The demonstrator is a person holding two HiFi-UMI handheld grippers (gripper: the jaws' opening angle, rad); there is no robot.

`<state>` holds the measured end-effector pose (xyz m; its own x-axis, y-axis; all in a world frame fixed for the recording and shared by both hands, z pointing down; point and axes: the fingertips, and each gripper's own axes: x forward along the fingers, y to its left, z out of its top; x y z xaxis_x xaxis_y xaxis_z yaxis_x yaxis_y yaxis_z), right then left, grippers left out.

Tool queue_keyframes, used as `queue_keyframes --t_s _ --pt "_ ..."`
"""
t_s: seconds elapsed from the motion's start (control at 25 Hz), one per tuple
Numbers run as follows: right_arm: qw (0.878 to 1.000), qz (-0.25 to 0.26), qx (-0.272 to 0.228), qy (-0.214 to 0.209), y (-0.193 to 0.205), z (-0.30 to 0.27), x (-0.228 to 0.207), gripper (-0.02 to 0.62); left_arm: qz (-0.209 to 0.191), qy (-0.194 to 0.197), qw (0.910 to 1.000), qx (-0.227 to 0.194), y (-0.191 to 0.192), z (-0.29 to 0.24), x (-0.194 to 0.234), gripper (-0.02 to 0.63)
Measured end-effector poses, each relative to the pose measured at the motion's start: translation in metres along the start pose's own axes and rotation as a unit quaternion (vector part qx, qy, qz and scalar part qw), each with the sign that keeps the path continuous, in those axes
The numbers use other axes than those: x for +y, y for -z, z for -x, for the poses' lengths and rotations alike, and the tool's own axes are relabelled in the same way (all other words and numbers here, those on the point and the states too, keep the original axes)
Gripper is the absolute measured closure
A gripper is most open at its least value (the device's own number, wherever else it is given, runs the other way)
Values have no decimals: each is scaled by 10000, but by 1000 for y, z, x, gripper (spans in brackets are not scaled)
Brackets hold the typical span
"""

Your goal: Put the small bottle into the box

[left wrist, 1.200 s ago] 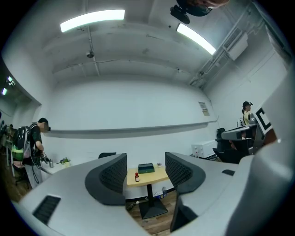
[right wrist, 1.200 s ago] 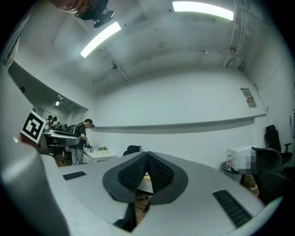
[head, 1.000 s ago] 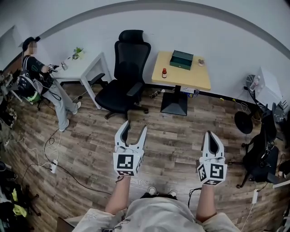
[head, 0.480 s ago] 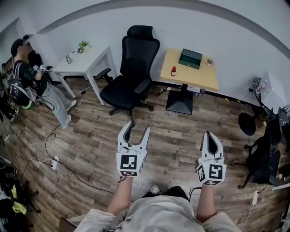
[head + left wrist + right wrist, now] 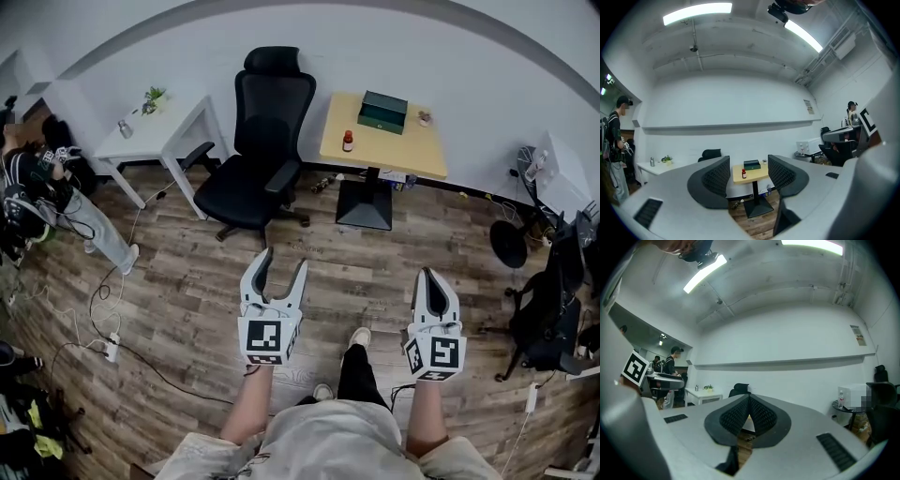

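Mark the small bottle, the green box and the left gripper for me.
small bottle (image 5: pixel 348 142), head view, its body.
green box (image 5: pixel 383 111), head view, its lid.
left gripper (image 5: pixel 283 260), head view, midway between its fingertips.

Your room is bright and evenly lit from overhead. In the left gripper view two ceiling strips (image 5: pixel 697 13) burn out to pure white at 11 and 1 o'clock, and the right gripper view shows the same glare. Shadows on the floor (image 5: pixel 187 281) are faint and soft-edged. Fisheye bends the wall (image 5: pixel 469 66) into an arch at 12 o'clock, and both gripper views go black at the corners. The pad texture on your right gripper (image 5: pixel 749 401) reads crisp.
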<state>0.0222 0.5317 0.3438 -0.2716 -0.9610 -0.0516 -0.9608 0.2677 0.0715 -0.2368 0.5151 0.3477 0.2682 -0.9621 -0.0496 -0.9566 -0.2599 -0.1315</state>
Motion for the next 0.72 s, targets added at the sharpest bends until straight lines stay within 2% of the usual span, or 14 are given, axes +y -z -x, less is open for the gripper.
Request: queue_keyframes --t_s 0.4,0.72 --pt "9999 -85 25 78 20 -88 -56 580 -73 186 9998 64 11 -112 -9 353" --pt "9996 -197 102 169 32 -176 -127 580 -151 270 9993 199 13 -227 -21 353"
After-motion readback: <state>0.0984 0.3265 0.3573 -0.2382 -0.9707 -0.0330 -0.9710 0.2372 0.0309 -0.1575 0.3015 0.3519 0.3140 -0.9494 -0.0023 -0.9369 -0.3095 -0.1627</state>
